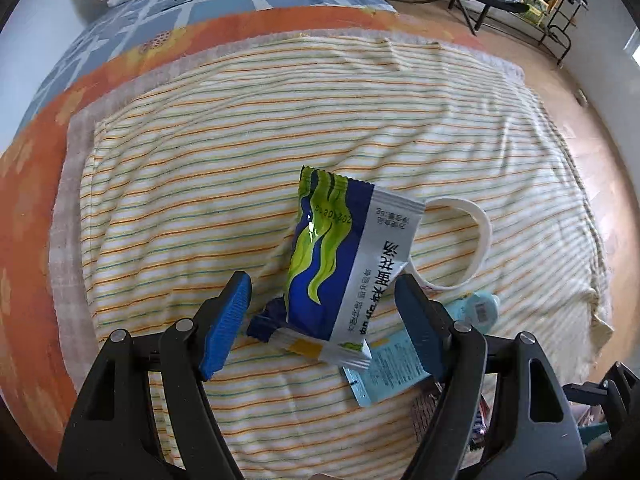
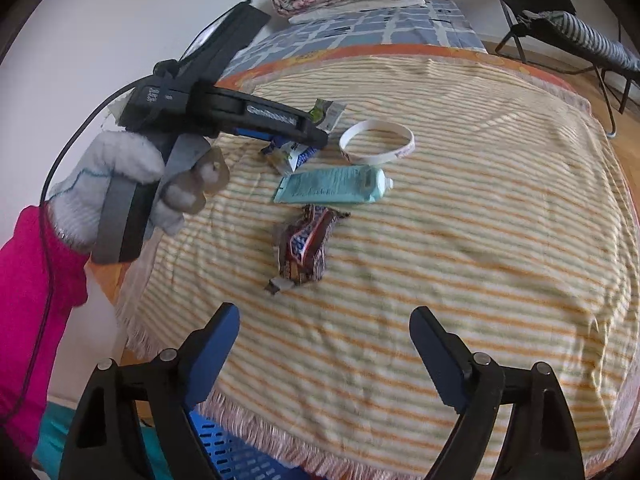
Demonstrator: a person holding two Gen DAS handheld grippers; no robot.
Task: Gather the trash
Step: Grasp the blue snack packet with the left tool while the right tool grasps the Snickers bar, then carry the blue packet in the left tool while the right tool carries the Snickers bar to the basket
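On the striped towel point(image 2: 460, 240) spread over the bed, going from left to right in the right wrist view, a gloved hand point(image 2: 132, 184) in a pink sleeve point(image 2: 32, 300) holds the left gripper point(image 1: 322, 300) tilted steeply down over the green, blue and white snack wrapper point(image 1: 340, 256), probably so the fingers can straddle it from above; just right of the wrapper lies a white wristband point(image 2: 377, 140), in front of that a pale blue tube point(image 2: 334, 186), and nearer still a crumpled brown candy-bar wrapper point(image 2: 304, 248). The left wrist view shows why the claw sits as it does: its jaws stand well apart with the wrapper rising between them, the left pad clear of it, the right pad close against its edge, and I cannot tell whether that one touches; nothing is pinched yet. The right gripper point(image 2: 324, 344) hangs near the fringed front edge of the towel, jaws wide and empty, the candy-bar wrapper lying ahead of it and apart from it. A blue slotted basket point(image 2: 228, 452) shows below the edge, likely where the trash is meant to go
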